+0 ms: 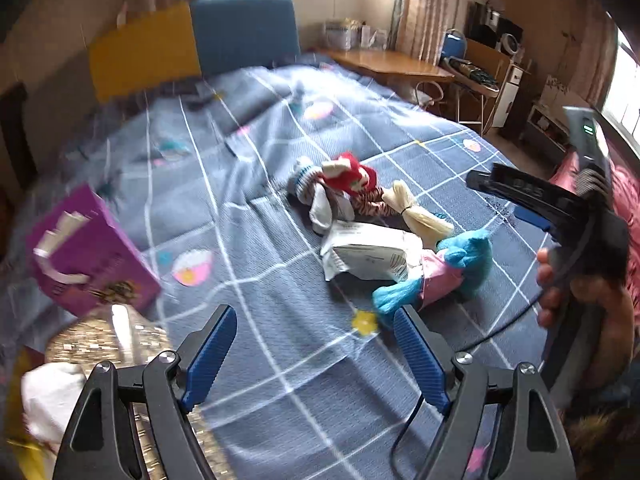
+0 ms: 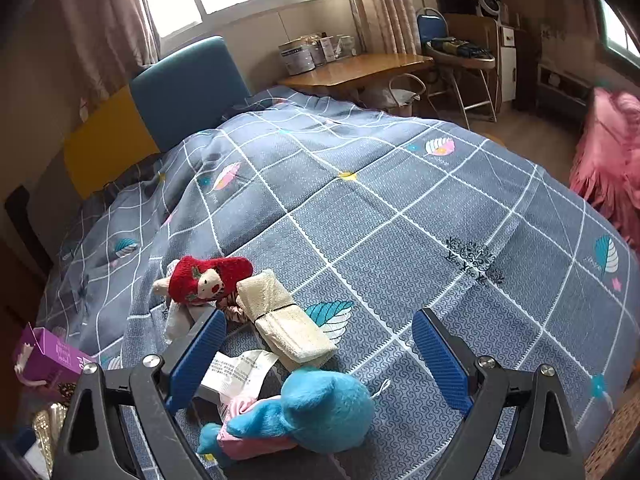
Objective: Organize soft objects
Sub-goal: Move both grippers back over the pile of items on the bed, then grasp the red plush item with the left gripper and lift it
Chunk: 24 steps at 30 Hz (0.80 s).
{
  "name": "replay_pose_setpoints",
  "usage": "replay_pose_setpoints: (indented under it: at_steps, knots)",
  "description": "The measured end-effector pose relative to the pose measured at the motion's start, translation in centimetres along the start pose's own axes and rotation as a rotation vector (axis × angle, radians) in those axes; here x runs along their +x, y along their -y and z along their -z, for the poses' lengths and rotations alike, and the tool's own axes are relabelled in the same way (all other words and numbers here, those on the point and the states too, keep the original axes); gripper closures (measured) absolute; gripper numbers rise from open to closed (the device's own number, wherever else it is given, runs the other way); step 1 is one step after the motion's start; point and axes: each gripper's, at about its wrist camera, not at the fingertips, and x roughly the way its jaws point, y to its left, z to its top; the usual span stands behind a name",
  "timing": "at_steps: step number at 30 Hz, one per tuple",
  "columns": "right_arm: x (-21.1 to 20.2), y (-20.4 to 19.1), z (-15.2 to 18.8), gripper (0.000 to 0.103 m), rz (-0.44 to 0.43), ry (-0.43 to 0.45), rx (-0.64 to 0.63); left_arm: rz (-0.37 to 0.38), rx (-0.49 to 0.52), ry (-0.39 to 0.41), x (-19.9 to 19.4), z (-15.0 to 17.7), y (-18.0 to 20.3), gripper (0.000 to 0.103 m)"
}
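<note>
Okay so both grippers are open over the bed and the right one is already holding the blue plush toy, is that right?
Not quite. The right gripper is open but holds nothing: in the right wrist view the blue plush toy lies on the bedspread between its spread fingers, ungripped. The left gripper is open over the bed, as you said.

**Colours and Patterns**

Quilt: grey-blue, white grid lines, pink, teal and white leaf motifs, small yellow dots.
Headboard: one blue panel, one yellow.
Plush: bright blue with a pink part.
Doll: red hood, cream face; striped red-and-white legs in the left view.
Cloth: cream, bound by a dark band.
Packet: white with black print.
Box: purple with white markings.
Blanket: pink.
Pads: blue, ribbed, on black frames.
</note>
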Motion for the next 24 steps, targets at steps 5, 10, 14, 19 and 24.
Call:
replay_pose_setpoints:
  at_steps: [5,10,14,19,24]
  knots:
    - [0.5,1.0,0.0,0.008,-0.040,-0.036,0.065,-0.007,-0.025,0.012,2.4,-3.2,0.7,0.021]
    - [0.7,1.2,0.0,0.008,-0.067,-0.055,0.094,-0.076,0.149,0.075,4.4,-7.4,3.4,0.021]
    - [0.9,1.5,0.0,0.008,-0.088,-0.077,0.107,-0.104,0.300,0.058,7.5,-10.0,5.4,0.021]
    - [1.4,1.6,0.2,0.008,-0.113,-0.108,0.128,-0.122,0.407,-0.005,11.8,-11.8,6.5,0.021]
    - [1.7,1.9,0.2,0.008,-0.121,-0.127,0.148,-0.085,0.410,-0.054,15.3,-13.0,6.7,0.034]
